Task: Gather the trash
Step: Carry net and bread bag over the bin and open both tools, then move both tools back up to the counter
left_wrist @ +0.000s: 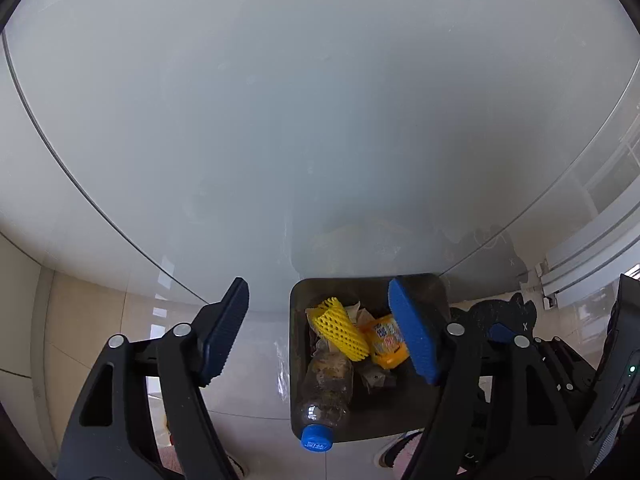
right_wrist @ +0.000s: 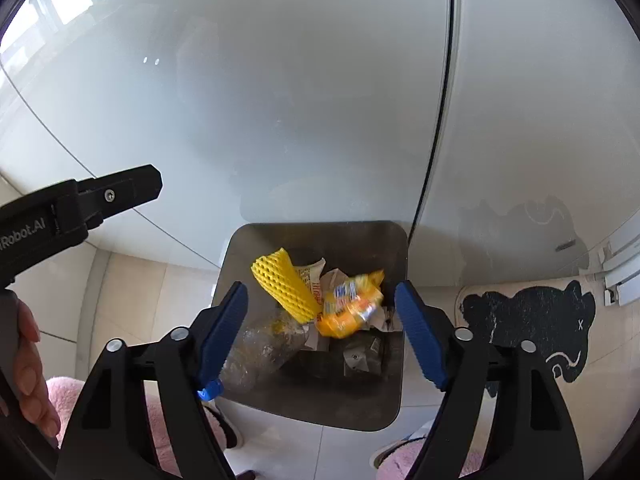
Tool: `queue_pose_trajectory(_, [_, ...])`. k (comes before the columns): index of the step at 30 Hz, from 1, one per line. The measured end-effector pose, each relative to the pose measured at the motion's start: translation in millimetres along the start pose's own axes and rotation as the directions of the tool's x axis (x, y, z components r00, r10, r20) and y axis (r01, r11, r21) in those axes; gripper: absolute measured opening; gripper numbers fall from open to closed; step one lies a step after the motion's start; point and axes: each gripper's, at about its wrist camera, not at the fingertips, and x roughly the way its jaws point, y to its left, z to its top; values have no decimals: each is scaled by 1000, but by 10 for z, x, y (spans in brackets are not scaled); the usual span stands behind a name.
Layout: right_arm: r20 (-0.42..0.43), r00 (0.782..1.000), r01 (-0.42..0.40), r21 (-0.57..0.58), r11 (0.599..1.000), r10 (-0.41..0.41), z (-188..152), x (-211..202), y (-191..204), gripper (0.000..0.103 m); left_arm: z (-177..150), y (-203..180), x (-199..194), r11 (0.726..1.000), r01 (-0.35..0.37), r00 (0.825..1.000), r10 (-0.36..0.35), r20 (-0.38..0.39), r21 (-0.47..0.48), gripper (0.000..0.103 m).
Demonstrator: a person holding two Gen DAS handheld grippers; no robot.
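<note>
1. Waste bin [right_wrist: 394,240]: a dark, square-mouthed bin with rounded corners is stood on a pale tiled floor, against the foot of a white glossy panel [right_wrist: 280,100]. It serves as the landmark for every entry below.

2. Yellow foam fruit net [right_wrist: 284,284]: lies inside the bin, towards its far-left part, tilted across the other rubbish.

3. Orange-yellow snack wrapper [right_wrist: 352,304]: crumpled, inside the bin, just right of the net and touching it.

4. Clear plastic bottle [left_wrist: 326,384]: empty and soiled, lies inside the bin along its near-left side; its blue cap [left_wrist: 317,438] sits at the bin's near rim.

5. Crumpled paper and a dark, flattened wrapper [right_wrist: 362,354]: seen at the bin's bottom, under and near the wrapper and net.

6. Left gripper [left_wrist: 322,330]: held above the bin's left edge, fingers spread wide and released; nothing is pressed by the pads. In its own view, the left finger [left_wrist: 222,332] is seen outside the bin over the floor, the right finger [left_wrist: 414,330] over the bin's right part, the rubbish lying below and between them.

7. Right gripper [right_wrist: 322,334]: held over the bin's mouth, fingers parted wide, nothing gripped; net, wrapper and bottle are seen below, between the blue pads [right_wrist: 420,334], untouched.

8. Mat with a black animal figure [right_wrist: 532,320]: lies on the floor just right of the bin.

9. A person's hand [right_wrist: 30,368]: seen left of the bin, on the left gripper's handle.
</note>
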Motion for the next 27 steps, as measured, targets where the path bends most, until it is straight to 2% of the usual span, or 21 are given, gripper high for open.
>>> queue_pose_trajectory(1, [9, 1000, -1, -5, 1000, 1, 13, -41, 19, 93, 11, -19, -59, 1000, -2, 1000, 2, 13, 2, 77])
queue_pose_trajectory(6, [58, 998, 6, -34, 999, -4, 116, -280, 87, 97, 113, -21, -355, 1000, 1, 997, -1, 73, -7, 92])
queue_pose_trajectory(8, [87, 996, 9, -46, 999, -5, 171, -415, 89, 100, 178, 19, -512, 1000, 1, 995, -1, 100, -1, 95])
queue_pose_trajectory(15, [183, 983, 30, -59, 998, -19, 423, -999, 116, 100, 362, -12, -1049, 1000, 21, 983, -21, 183, 3, 95])
queue_pose_trajectory(23, [341, 940, 56, -95, 994, -21, 733, -1844, 201, 100, 682, -102, -1813, 999, 39, 945, -49, 322, 36, 95])
queue_pose_trajectory(27, [402, 916, 27, -110, 994, 20, 895, -2330, 273, 100, 849, -175, -2209, 998, 21, 922, -42, 384, 59, 95])
